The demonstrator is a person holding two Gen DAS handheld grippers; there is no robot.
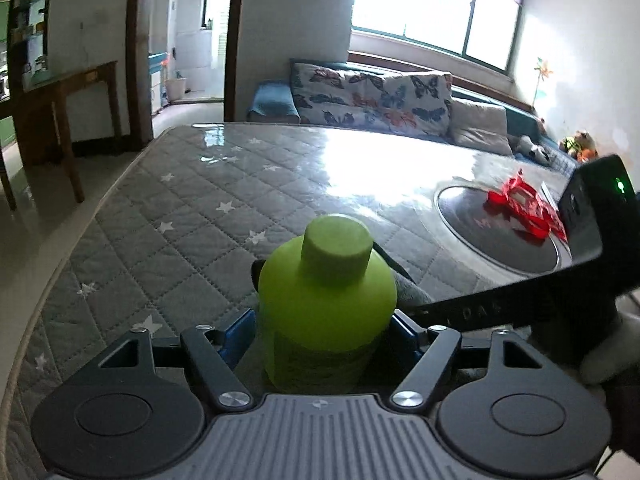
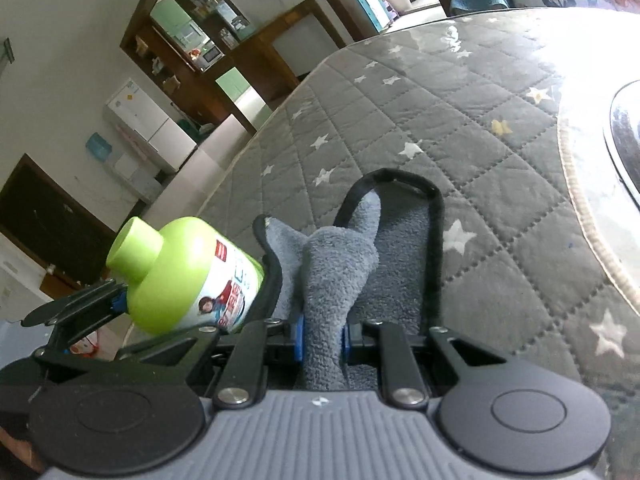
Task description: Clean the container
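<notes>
a lime-green bottle (image 1: 326, 308) with a wide, paler green cap (image 1: 337, 249) is seen; in the right wrist view a white label with red and blue print and a small pictured figure is wrapped around its body (image 2: 188, 276). the print is too small to be read. the bottle is clamped between the blue-padded fingers of the left gripper (image 1: 324, 340), the jaws closed against its two sides, cap pointing away from the camera; it is held above a grey quilted table cover with white stars (image 1: 192, 184). the bottle's base is cut off behind the gripper body in the left wrist view. a grey fleecy cloth with a black edge binding (image 2: 332, 276) is pinched by the right gripper (image 2: 322, 338), its jaws nearly together on a bunched fold. the rest of the cloth is spread forward, just beside the bottle; whether it touches the label cannot be told. in the left wrist view only a sliver of cloth (image 1: 408, 286) is visible behind the bottle's right shoulder. farther right on the table a dark round disc (image 1: 472, 236) is seen, with a red plastic object (image 1: 524, 208) on it, blurred and partly hidden by the right gripper's black housing (image 1: 592, 216).
</notes>
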